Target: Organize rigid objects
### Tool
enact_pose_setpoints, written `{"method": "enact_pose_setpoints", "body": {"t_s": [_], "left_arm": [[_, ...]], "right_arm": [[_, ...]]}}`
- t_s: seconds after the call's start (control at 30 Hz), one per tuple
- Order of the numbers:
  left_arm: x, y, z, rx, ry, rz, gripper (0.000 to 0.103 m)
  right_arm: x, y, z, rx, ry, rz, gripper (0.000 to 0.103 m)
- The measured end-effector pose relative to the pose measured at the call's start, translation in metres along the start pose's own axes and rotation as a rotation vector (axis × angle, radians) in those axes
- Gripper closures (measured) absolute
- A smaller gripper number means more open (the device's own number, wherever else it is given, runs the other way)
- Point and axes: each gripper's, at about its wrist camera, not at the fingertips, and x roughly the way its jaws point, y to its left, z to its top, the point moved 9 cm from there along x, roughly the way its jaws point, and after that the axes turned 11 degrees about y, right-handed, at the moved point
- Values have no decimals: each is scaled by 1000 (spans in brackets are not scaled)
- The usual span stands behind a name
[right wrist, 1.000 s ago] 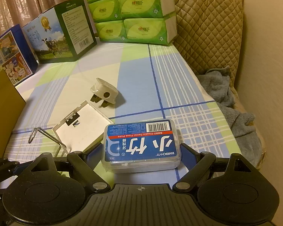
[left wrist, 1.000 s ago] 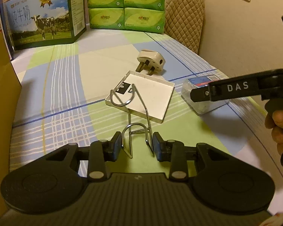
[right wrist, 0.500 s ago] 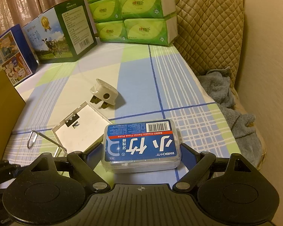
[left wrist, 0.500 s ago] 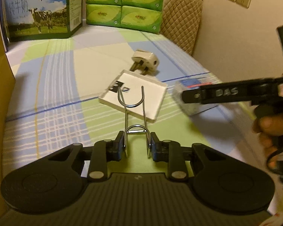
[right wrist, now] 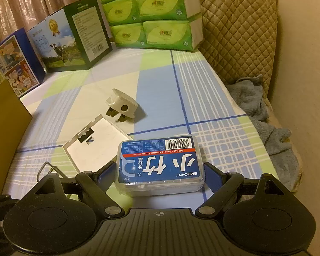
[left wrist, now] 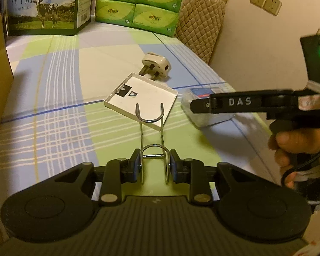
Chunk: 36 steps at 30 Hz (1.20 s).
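Note:
My left gripper is shut on a bent metal wire hook and holds it above the checked tablecloth, its curved end pointing forward. My right gripper is shut on a clear box of dental floss picks with a blue label; the box also shows in the left wrist view behind the right gripper's finger. A white square lid lies open side up on the table, seen also in the right wrist view. A white plug adapter lies just beyond it, also in the right wrist view.
A milk carton box and stacked green tissue packs stand at the table's back. A brown cardboard box stands at the left. A quilted chair with a blue towel is at the right.
My left gripper has lifted and turned the wire hook so that it points straight ahead. The right gripper keeps holding the floss box in place.

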Motion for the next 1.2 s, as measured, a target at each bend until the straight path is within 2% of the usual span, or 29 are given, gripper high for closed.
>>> {"method": "enact_pose_setpoints", "body": {"t_s": [0.07,0.13,0.2,0.3,0.47,0.63,0.77,0.97,1.2], "left_arm": [[1,0,-1,24,-4,35,75],[-1,2,-3,47,-12,88,48],[-8,3,-6,85,-35,142,43],[-19,-2,-11,176,-78,207,43],[-23,-17,-11,270,-115,225,43],[-16,-13,-8,215,-97,184,48],[-19,-12,8,208,-160,201,48],[-11,-12,29,175,-205,150,48],[-4,-12,30,164,-192,122,63]], "right_arm": [[0,1,0,-2,1,1,20],[0,1,0,1,0,2,20],[0,2,-1,2,-1,3,20],[0,2,-1,-3,1,7,20],[0,3,-1,-2,2,9,20],[0,1,-2,3,2,9,20],[0,1,-1,1,1,9,20],[0,1,-1,1,1,9,20],[0,1,0,1,0,8,20]]}}
